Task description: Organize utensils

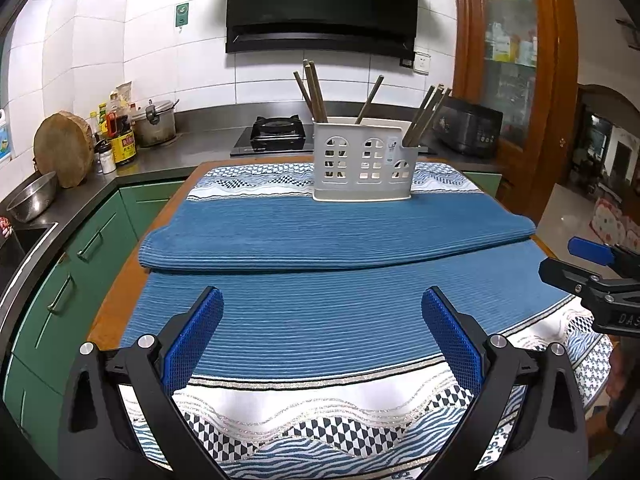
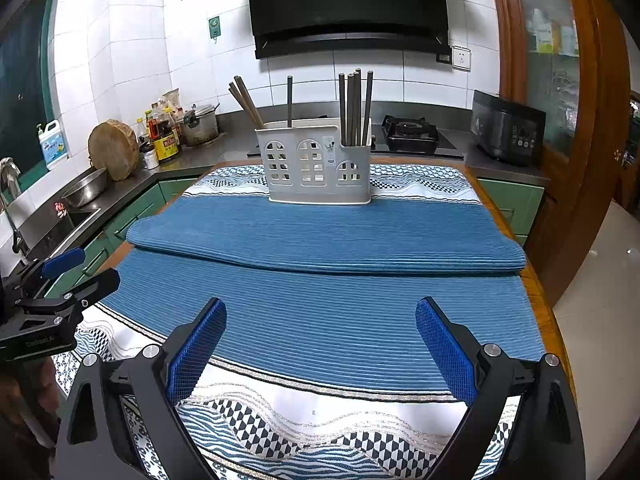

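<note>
The utensil holder, a white plastic caddy with window-shaped cut-outs, stands upright at the far end of the table, on the patterned border of the blue cloth. It appears to have three compartments side by side. All chopsticks in view stand in it; none lies on the cloth or on the table edge in either view.

Count, by the right wrist view: the left compartment holds a leaning bundle of about three; the middle compartment holds one single stick; the right compartment holds an upright bundle of about five. Overlap within the bundles makes the totals approximate. One holder, one folded cloth with a second layer doubled over toward the far side.

Judged state of the task: gathering looks complete, since nothing loose remains visible. What may be left is consolidation, as the sticks are split unevenly across three compartments; whether that split is intended cannot be told from here.

Your left gripper hovers low over the near cloth with its blue pads spread wide, holding nothing. Your right gripper is likewise spread and empty, just beside it. Both sit well apart from the holder.

Beyond the table: a stove, range hood, rice cooker, chopping block, and metal bowl.
</note>
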A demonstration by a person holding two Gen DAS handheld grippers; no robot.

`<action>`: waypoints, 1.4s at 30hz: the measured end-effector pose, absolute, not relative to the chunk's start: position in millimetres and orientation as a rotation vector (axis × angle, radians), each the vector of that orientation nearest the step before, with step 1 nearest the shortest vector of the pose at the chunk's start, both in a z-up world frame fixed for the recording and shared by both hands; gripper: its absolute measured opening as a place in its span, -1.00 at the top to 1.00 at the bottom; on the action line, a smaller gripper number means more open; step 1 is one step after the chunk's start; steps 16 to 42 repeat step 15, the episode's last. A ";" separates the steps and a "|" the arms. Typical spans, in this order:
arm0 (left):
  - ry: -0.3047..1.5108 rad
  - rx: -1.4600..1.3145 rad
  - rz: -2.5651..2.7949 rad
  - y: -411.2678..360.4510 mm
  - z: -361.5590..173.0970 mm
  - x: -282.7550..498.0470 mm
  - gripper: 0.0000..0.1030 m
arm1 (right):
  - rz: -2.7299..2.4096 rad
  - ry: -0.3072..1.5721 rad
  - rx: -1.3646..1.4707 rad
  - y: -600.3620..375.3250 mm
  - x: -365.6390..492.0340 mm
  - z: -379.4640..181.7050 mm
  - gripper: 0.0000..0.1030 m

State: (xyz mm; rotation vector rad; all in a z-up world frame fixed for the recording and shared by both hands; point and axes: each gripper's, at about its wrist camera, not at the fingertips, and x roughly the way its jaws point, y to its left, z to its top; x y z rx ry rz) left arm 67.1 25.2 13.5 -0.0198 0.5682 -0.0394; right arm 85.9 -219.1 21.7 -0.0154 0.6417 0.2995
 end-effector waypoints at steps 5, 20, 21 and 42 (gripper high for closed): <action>0.565 -0.024 -0.030 26.0 14.2 67.0 -0.90 | 0.298 0.640 -0.015 -220.2 86.1 20.5 -0.79; 0.573 -0.016 -0.024 26.4 14.8 68.1 -0.91 | 0.299 0.639 -0.014 -221.3 86.2 20.3 -0.79; 0.573 -0.016 -0.024 26.4 14.8 68.1 -0.91 | 0.299 0.639 -0.014 -221.3 86.2 20.3 -0.79; 0.573 -0.016 -0.024 26.4 14.8 68.1 -0.91 | 0.299 0.639 -0.014 -221.3 86.2 20.3 -0.79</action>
